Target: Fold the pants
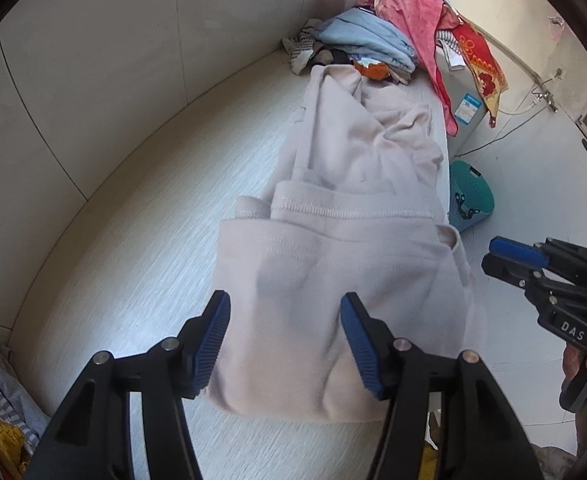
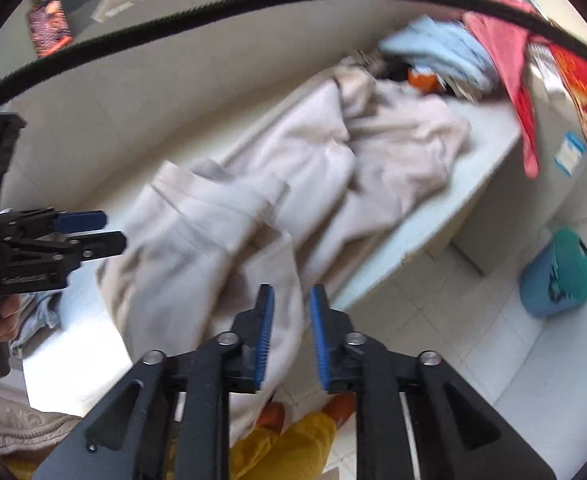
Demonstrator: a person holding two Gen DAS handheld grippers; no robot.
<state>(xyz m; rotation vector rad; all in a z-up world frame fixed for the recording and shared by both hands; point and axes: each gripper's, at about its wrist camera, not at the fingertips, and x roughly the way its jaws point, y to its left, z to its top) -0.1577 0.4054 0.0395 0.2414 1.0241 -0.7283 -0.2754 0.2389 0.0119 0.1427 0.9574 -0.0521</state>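
Left-wrist view shows the beige pants point(image 1: 345, 216) lying along the pale table point(image 1: 141, 248), their waistband end nearest the camera and draped over the table's near edge, the legs bunched toward a pile of clothes point(image 1: 377, 36) at the table's far end. The left gripper point(image 1: 285, 344) hovers above the pants with its jaws wide apart, gripping nothing. In the right-wrist view the right gripper point(image 2: 291, 336) stands narrowly parted over the pants' near edge, its pads clear of the cloth.
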